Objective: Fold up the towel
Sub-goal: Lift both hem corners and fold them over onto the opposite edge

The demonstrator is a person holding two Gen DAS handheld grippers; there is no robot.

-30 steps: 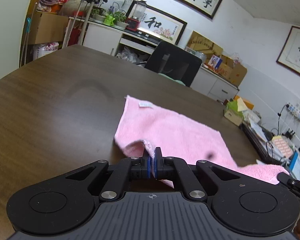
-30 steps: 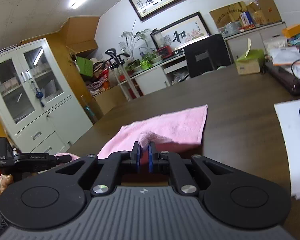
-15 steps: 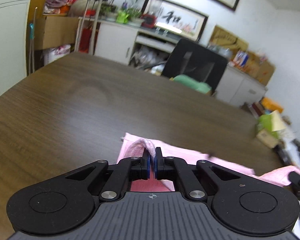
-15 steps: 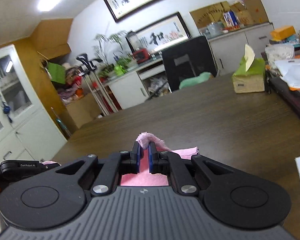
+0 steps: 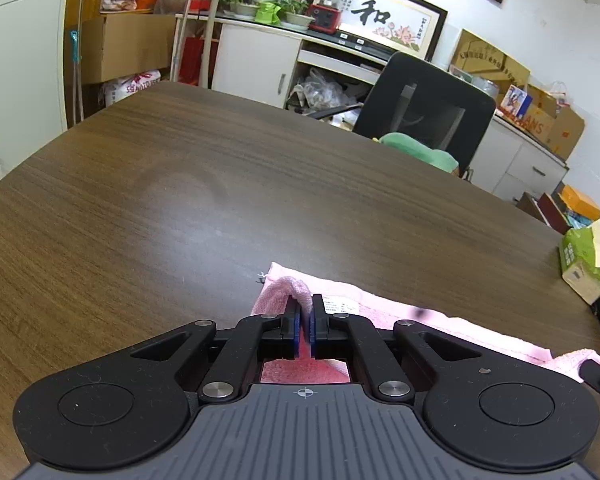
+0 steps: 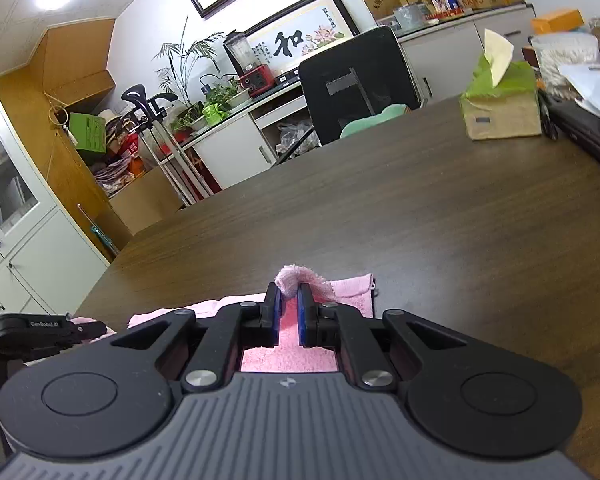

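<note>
Gripping pink towel corners: left gripper and right gripper each clamped on bunched corner, near towel's far edge. Corners best laid level, edges matched, before release.

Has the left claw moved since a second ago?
Yes. The left claw, shut on the pink towel, has carried its corner forward toward the black chair, over the spread cloth, nearly to the towel's far edge.
</note>
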